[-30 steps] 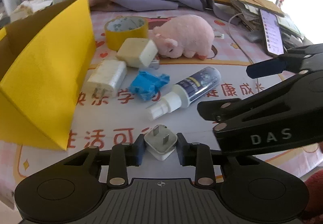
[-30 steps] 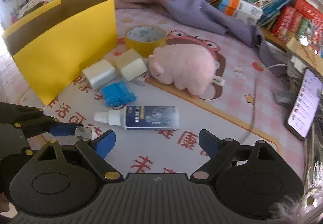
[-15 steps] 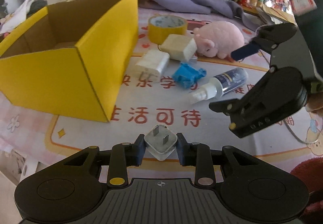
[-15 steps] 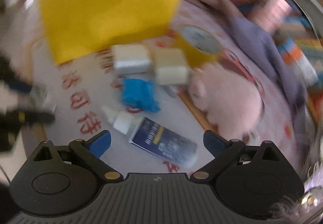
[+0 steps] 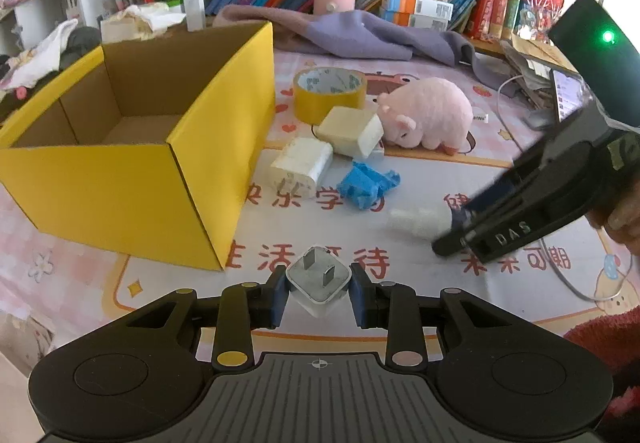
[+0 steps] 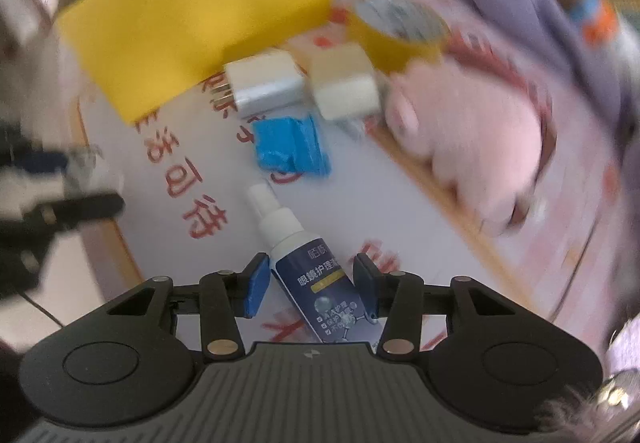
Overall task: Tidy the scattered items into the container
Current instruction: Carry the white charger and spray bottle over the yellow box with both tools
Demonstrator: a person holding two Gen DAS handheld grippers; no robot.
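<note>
Spray bottle, lower centre, may squirt from the closing right gripper, pads not yet pressing; left gripper clenches a charger plug.

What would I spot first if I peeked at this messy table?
Probably the big yellow box, open at the left, and the pink plush pig lying right of the tape roll. Up close, the left gripper pinches a white plug, while the right gripper is closing around a spray bottle.
</note>
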